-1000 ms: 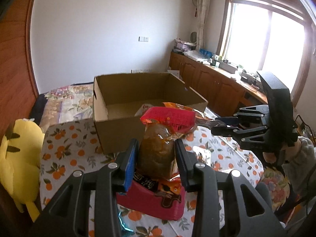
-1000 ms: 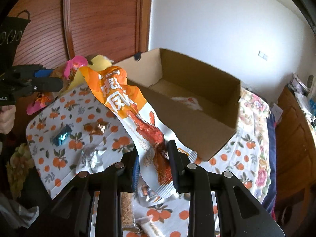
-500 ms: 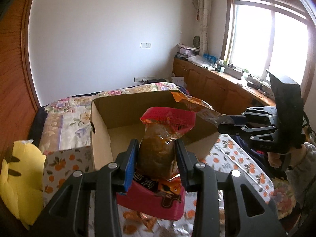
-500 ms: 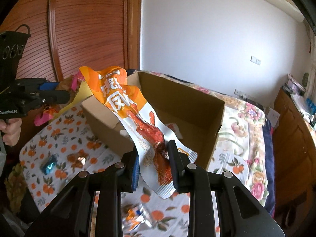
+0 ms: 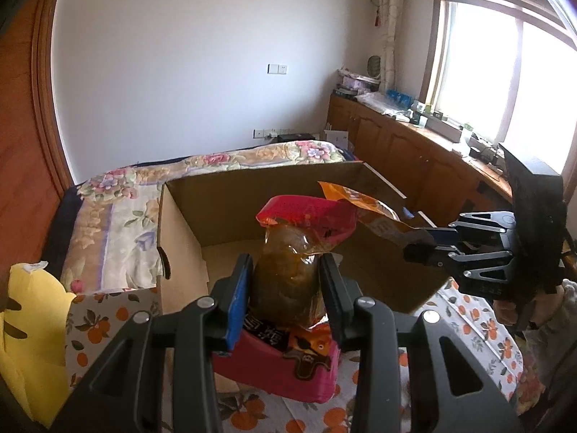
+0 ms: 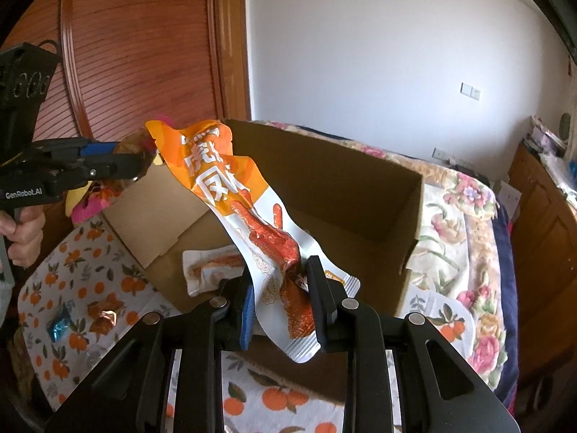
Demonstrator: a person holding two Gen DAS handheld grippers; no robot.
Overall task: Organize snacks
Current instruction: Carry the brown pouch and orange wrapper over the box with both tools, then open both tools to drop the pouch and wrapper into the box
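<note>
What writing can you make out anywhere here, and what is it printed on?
"GenRobot.AI": white letters on the black handheld left gripper.
"虎" and "凤": large white characters on the orange and white foil snack packet; the rest is creased and unreadable.
Red snack pouch with a clear brown middle: white characters, partly hidden, unreadable.

Red-topped brown snack pouch [image 5: 288, 281], orange-white packet [image 6: 252, 216] above open carton [image 6: 360, 198].

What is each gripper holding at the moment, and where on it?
Left gripper: red-topped clear snack bag, at its middle. Right gripper: orange-and-white snack pouch, near its lower end.
</note>
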